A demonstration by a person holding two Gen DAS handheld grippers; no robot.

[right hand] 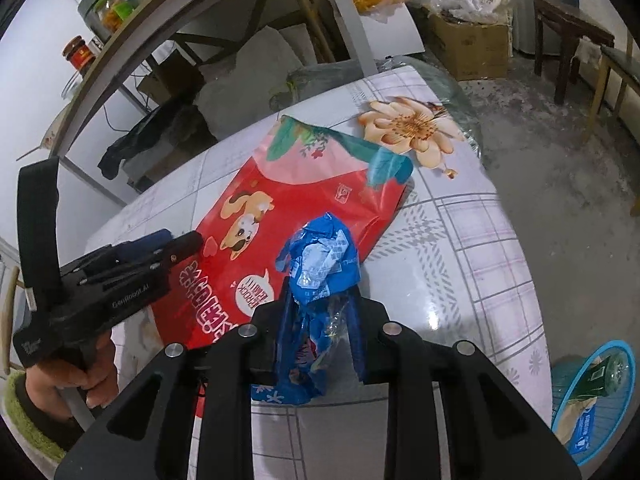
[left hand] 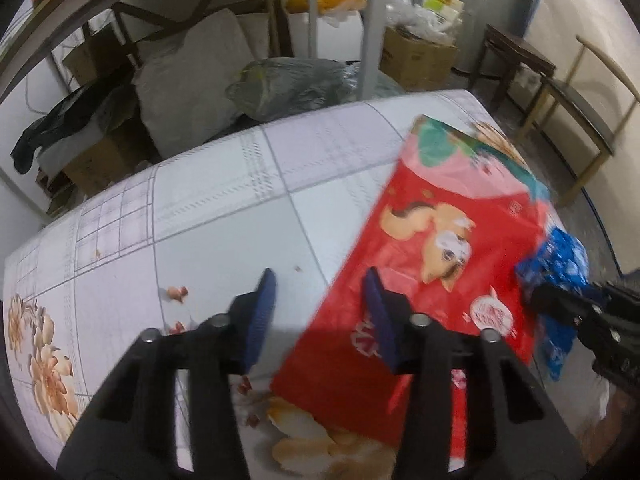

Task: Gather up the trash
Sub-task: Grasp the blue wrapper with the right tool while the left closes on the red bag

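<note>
Both grippers point steeply down at the floral table: the left gripper hovers with its fingers apart and nothing between them, over the near edge of the flat red snack bag, while the right gripper is clamped on a crumpled blue wrapper lifted beside that bag. Only the right wrist view shows the blue-rimmed bin on the floor at the right, holding wrappers, and the person's hand gripping the left tool.

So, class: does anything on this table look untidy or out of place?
Yes. A big red bag lies askew across the table, small crumbs dot the cloth, and the right gripper holds a crumpled blue wrapper.
</note>
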